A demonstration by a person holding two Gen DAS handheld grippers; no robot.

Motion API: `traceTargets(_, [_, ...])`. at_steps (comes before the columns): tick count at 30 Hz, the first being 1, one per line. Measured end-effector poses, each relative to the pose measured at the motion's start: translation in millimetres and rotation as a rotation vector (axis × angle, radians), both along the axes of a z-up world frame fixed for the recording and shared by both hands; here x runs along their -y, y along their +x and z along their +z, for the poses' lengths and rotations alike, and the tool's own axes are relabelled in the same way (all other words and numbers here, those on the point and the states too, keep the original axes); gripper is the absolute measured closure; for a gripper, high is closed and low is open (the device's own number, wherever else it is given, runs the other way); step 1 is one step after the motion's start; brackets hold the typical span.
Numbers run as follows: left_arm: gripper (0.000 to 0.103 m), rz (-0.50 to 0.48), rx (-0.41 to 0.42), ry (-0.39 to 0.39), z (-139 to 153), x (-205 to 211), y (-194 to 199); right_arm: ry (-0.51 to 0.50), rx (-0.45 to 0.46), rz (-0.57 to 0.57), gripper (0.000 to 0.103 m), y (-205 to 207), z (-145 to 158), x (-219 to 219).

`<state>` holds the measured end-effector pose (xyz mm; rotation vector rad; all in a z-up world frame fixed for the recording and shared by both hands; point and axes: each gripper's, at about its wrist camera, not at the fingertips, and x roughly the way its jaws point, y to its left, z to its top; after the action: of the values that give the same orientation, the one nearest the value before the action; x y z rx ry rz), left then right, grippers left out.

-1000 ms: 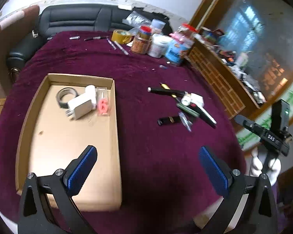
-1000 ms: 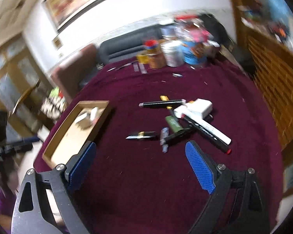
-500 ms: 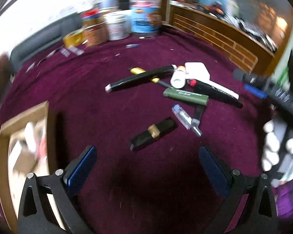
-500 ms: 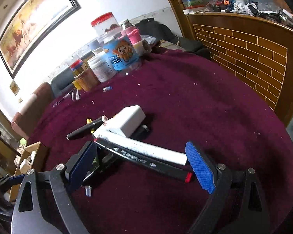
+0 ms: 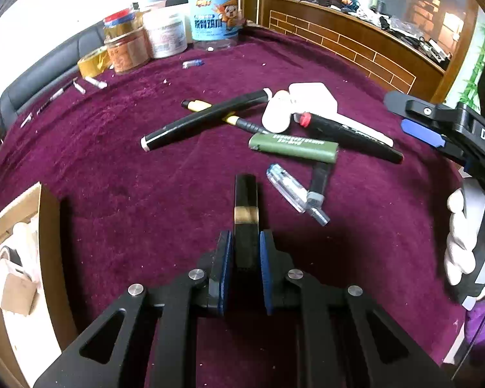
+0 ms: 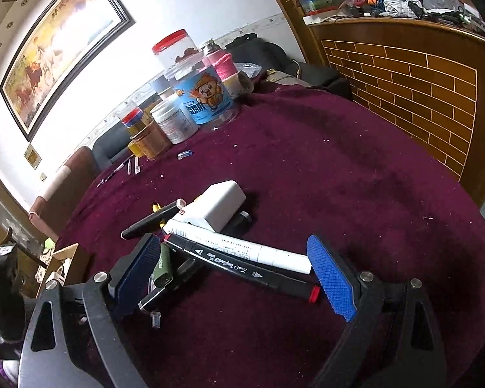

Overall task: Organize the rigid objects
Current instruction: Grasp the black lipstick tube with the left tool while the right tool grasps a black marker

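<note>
Cardboard box (image 5: 50, 258) was cut off at the left edge of the left wrist view; only a corner showed, w/ white items inside too cropped to name. Left claw (image 5: 245, 258) had just been closing and was clamped on the near end of a black stick w/ a gold band (image 5: 246, 207); the stick's gripped end was hidden betw. the blue pads, the far end stuck out fwd over the maroon surface (image 5: 129, 210). Couldn't tell if it still touched the cloth.

Just right of it lay a clear cap (image 5: 286, 190) beside a small black piece w/ metal tip (image 5: 317, 190). Beyond: green lighter-like bar (image 5: 294, 147), print too small to read; long black pen (image 5: 203, 119) crossing a yellow-black one (image 5: 210, 113); white charger block (image 5: 313, 100).

Right claw (image 6: 236, 271) stood wide open, holding nothing, low over the pile. Betw. its pads lay a black marker w/ red end (image 6: 242, 268) and, touching it behind, a white marker (image 6: 242, 247). Left pad hid part of the green bar. In the left view only its upper part showed at the right edge, w/ a white-gloved hand (image 5: 462, 242) below, partly cropped.
</note>
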<state>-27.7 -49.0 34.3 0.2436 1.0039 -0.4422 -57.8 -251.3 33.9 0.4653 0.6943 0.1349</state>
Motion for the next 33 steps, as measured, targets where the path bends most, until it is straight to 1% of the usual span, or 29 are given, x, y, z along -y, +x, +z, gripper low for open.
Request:
traceTargets(1, [0.079, 0.005, 0.000, 0.001, -1, 3, 1, -0.004, -0.002, -0.003, 0.010, 0, 0, 0])
traceTargets(2, [0.067, 0.015, -0.004, 0.001, -3, 5, 5, -0.006, -0.005, -0.004, 0.010, 0, -1, 0])
traceTargets(3, [0.065, 0.026, -0.008, -0.001, -7, 7, 7, -0.006, -0.008, -0.007, 0.010, 0, -1, 0])
traceTargets(4, [0.065, 0.031, -0.016, -0.003, -12, 9, 11, -0.010, -0.010, -0.013, 0.010, 0, -2, 1])
traceTargets(5, [0.065, 0.037, -0.017, -0.003, -16, 10, 14, -0.014, -0.009, -0.019, 0.010, 0, -2, 1])
traceTargets(6, [0.066, 0.039, 0.006, 0.005, -15, 12, 12, -0.017, -0.008, -0.027, 0.010, -1, -2, 3])
traceTargets(7, [0.078, 0.042, 0.018, 0.015, -15, 13, 9, -0.017, -0.007, -0.033, 0.010, -1, -2, 4])
traceTargets(8, [0.090, 0.042, 0.011, 0.003, -14, 12, 6, -0.019, -0.005, -0.041, 0.010, -1, -2, 5])
traceTargets(9, [0.090, 0.047, -0.009, -0.029, -11, 8, 2, -0.020, -0.002, -0.050, 0.010, -1, -2, 6])
traceTargets(11, [0.090, 0.068, 0.007, -0.063, -2, -1, -7, -0.033, -0.001, -0.065, 0.010, -1, -1, 7])
traceTargets(13, [0.090, 0.096, 0.033, -0.117, 14, -16, -24, -0.039, -0.014, -0.073, 0.010, 0, -3, 9])
traceTargets(18, [0.089, 0.153, 0.114, -0.225, 49, -55, -74, -0.009, -0.031, -0.096, 0.010, 2, -6, 17])
traceTargets(19, [0.089, 0.172, 0.132, -0.257, 56, -67, -86, -0.006, -0.031, -0.101, 0.010, 2, -6, 19])
traceTargets(21, [0.089, 0.194, 0.147, -0.297, 63, -82, -96, -0.018, -0.050, -0.111, 0.010, 4, -8, 20])
traceTargets(23, [0.089, 0.211, 0.160, -0.320, 68, -95, -103, 0.002, -0.063, -0.066, 0.012, 10, -13, 17])
traceTargets(24, [0.089, 0.215, 0.163, -0.323, 69, -100, -106, 0.018, -0.083, -0.026, 0.019, 12, -16, 13])
traceTargets(25, [0.089, 0.222, 0.171, -0.329, 70, -106, -110, 0.019, -0.096, -0.002, 0.024, 11, -17, 9])
traceTargets(26, [0.089, 0.226, 0.175, -0.335, 70, -110, -113, 0.001, -0.095, 0.019, 0.026, 9, -15, 3])
traceTargets(27, [0.089, 0.230, 0.176, -0.340, 71, -114, -116, -0.002, -0.099, 0.063, 0.026, 5, -14, -6])
traceTargets(29, [0.089, 0.241, 0.182, -0.348, 73, -124, -120, 0.021, -0.130, 0.199, 0.027, -5, -15, -27])
traceTargets(31, [0.089, 0.256, 0.185, -0.360, 73, -134, -124, 0.089, -0.195, 0.382, 0.027, -13, -20, -50])
traceTargets(32, [0.089, 0.263, 0.185, -0.368, 73, -138, -125, 0.100, -0.205, 0.420, 0.028, -17, -19, -56])
traceTargets(33, [0.089, 0.271, 0.185, -0.377, 73, -143, -125, 0.070, -0.196, 0.408, 0.028, -21, -14, -59])
